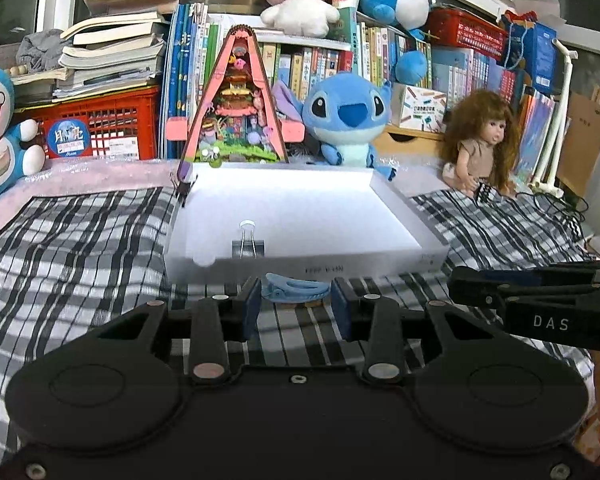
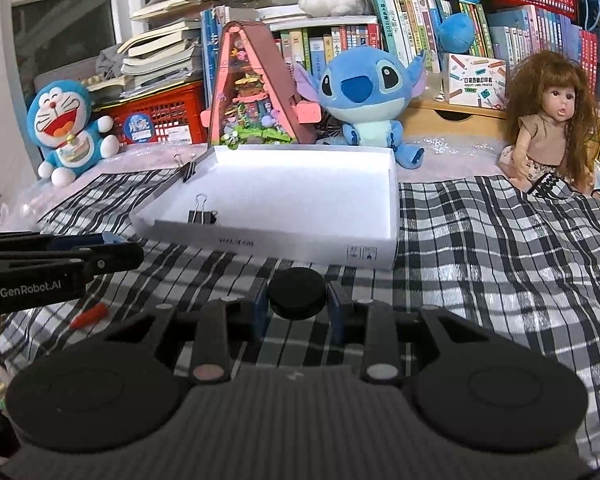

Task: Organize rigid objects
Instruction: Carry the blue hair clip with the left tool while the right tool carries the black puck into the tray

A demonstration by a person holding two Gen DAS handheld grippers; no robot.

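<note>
1. The left gripper [image 1: 295, 304] has its jaws part way closed on a light blue hair clip [image 1: 294, 287]. The clip sits between the two blue pads, and it looks pinched there, up off the checked cloth [image 1: 80, 240].
2. The right gripper [image 2: 298, 306] has its jaws part way closed on a round black disc [image 2: 297, 295]. The disc fills the gap between the pads and pokes out at the front.
3. Just past both grippers is an open white box [image 2: 388, 216]. It lies on the checked cloth, a little way from the clip and the disc.
4. One black binder clip [image 2: 202, 215] is on the near wall of the box. Another binder clip [image 2: 188, 171] is on its left wall.
5. A small orange thing [image 2: 89, 315] lies on the cloth, to the left of the right gripper. I cannot tell what it is.
6. The left gripper's side says "GenRobot.AI". The right gripper's side shows "DAS".
7. The front of the box has small writing that is too blurry to read.
8. Behind the box are a pink toy house [image 1: 236, 100], a blue plush [image 1: 348, 116], a doll [image 2: 548, 120] and a red crate [image 1: 100, 124] with a round sticker that says "Moon".
</note>
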